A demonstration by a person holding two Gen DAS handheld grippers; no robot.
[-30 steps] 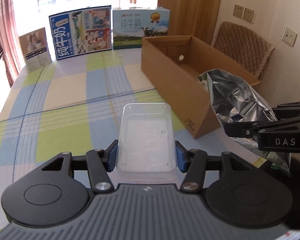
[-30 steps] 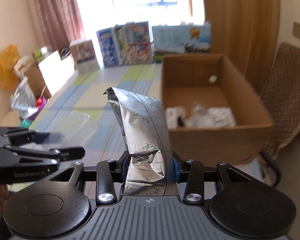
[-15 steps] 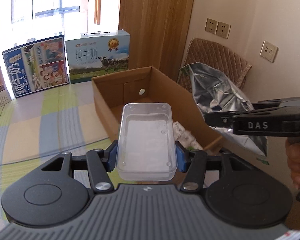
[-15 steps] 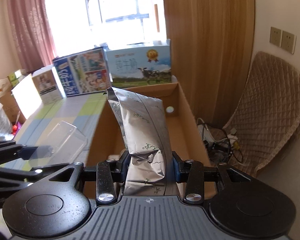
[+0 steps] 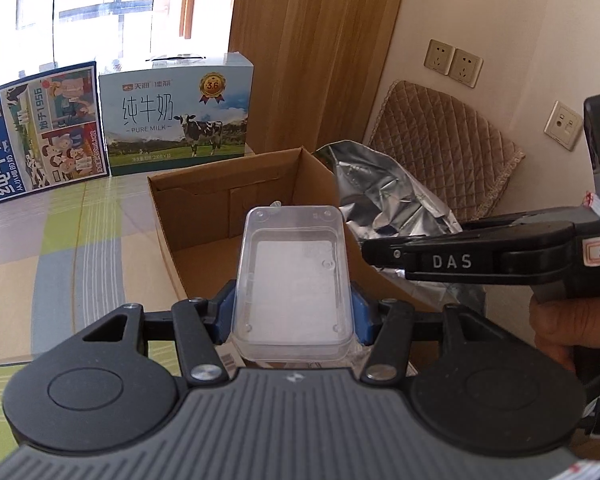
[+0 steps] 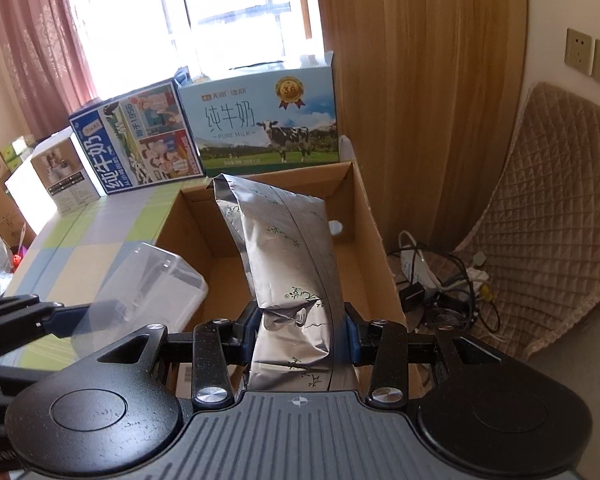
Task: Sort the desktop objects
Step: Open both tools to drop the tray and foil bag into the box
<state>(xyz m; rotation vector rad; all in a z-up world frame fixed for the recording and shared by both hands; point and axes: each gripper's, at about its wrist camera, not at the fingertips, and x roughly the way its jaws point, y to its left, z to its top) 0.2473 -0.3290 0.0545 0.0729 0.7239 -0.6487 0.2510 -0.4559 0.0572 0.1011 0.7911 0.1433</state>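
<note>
Grippers over a cardboard box [image 5: 236, 200]: the left gripper [image 5: 293, 312] is clamped on a clear plastic case [image 5: 294, 280], its blue pads pressed to the case's sides, holding it above the box's near end. At 3 o'clock in the left wrist view, the right gripper [image 6: 302, 336] is clamped on a crinkled silver foil pouch [image 6: 288, 264], which stands upright above the open box. A hand [image 5: 572, 328] grips the right tool's handle. Beyond the box, at 11 o'clock, two milk cartons [image 5: 176, 116] stand on the checked desk [image 5: 60, 232]; a quilted chair [image 6: 548, 216] sits at 3 o'clock.
</note>
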